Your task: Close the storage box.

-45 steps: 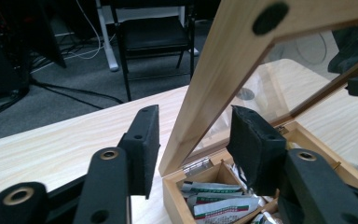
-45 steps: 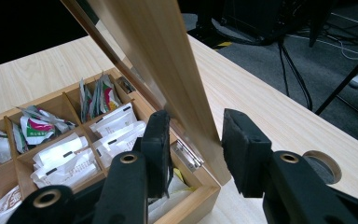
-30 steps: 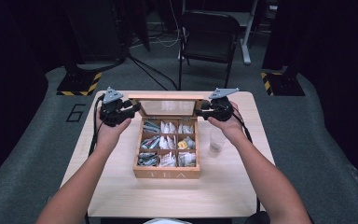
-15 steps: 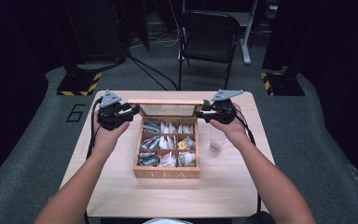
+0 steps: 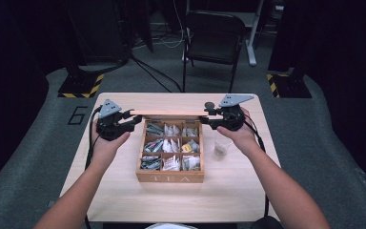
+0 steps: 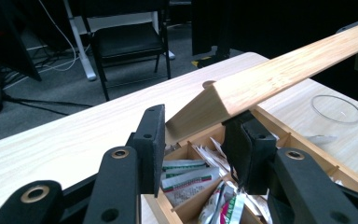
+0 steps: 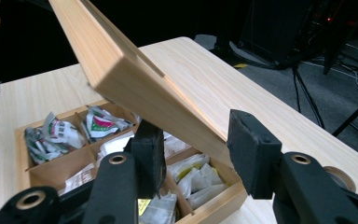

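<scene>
Both grippers, left gripper (image 5: 134,120) and right gripper (image 5: 208,116), hold their jaws apart around the ends of the raised lid (image 5: 170,113) above the tea box (image 5: 171,177) mid-worktop, so lowering or lifting looks next, needing even hands.

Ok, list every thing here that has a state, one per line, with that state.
Tea box: open, compartments filled with tea bags.
Lid: raised, tilted up on its back edge.
Left tongs: open, jaws either side of the lid's corner.
Right tongs: open, jaws astride the lid's other corner.
Clear cup: upright, beside the box.
Folding chair: unfolded, unoccupied.
</scene>
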{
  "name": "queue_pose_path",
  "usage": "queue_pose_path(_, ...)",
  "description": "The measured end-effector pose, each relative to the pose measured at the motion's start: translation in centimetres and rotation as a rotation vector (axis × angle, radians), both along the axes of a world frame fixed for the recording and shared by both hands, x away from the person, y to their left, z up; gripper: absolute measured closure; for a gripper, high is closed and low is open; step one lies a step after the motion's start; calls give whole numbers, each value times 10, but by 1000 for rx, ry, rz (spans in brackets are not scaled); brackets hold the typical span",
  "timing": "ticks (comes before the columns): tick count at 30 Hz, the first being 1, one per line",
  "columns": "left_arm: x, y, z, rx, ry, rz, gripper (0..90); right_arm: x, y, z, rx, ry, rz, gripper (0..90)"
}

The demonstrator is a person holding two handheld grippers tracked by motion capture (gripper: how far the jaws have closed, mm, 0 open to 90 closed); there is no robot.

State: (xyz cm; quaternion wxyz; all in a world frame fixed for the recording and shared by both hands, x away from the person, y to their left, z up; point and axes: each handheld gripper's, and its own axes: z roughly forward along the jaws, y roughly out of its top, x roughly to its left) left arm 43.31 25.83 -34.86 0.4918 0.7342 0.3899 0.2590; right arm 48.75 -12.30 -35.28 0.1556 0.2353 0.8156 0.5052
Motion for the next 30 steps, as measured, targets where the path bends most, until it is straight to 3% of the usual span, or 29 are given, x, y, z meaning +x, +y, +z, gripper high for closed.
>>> queue_pose_path(10,-18,2,-14,0,2,-18,573,-19,-2,-3,-28,12,36,543)
queue_pose_path(19,-33,2,-28,21,-3,-24,569,-42,-7,-13,23,25,41,528)
queue_pose_path(30,-49,3,-47,45,-10,-35,563,-65,-10,-32,49,32,49,492)
